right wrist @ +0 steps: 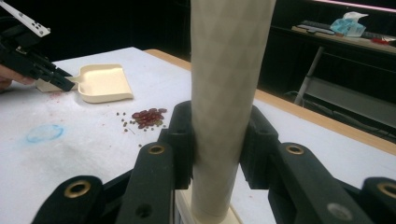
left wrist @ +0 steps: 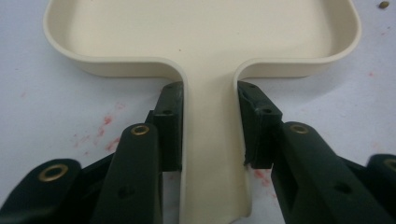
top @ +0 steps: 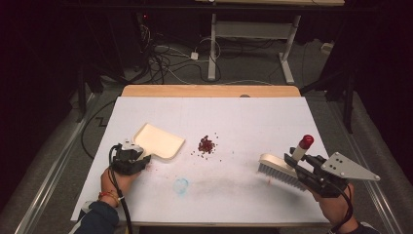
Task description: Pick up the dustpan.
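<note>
High view, left hand-held gripper (top: 138,161): clenched on the handle of the dustpan (top: 159,141), which lay flat on the counter (top: 243,117) at its left side.
High view, right hand-held gripper (top: 298,167): grasped the handle of the brush (top: 278,171) near the counter's right edge; the bristles pointed down at the counter and the red-capped handle end tilted up.
High view, beans (top: 206,145): a small dark red heap with a few strays, between the dustpan and the brush, nearer the dustpan and apart from both.
High view, blue smudge (top: 181,185): on the counter, nearer the person than the beans.
Left gripper view, dustpan handle (left wrist: 210,154): cream, squeezed between the two black jaws, one on each side; the tray (left wrist: 205,32) spread out beyond them.
Left gripper view, red stains (left wrist: 107,133): on the counter beside the jaws.
Right gripper view, brush handle (right wrist: 226,93): pale, upright, clamped between the jaws.
Right gripper view, background: beans (right wrist: 148,117), dustpan (right wrist: 103,82) and the other hand-held gripper (right wrist: 65,83) farther off.
</note>
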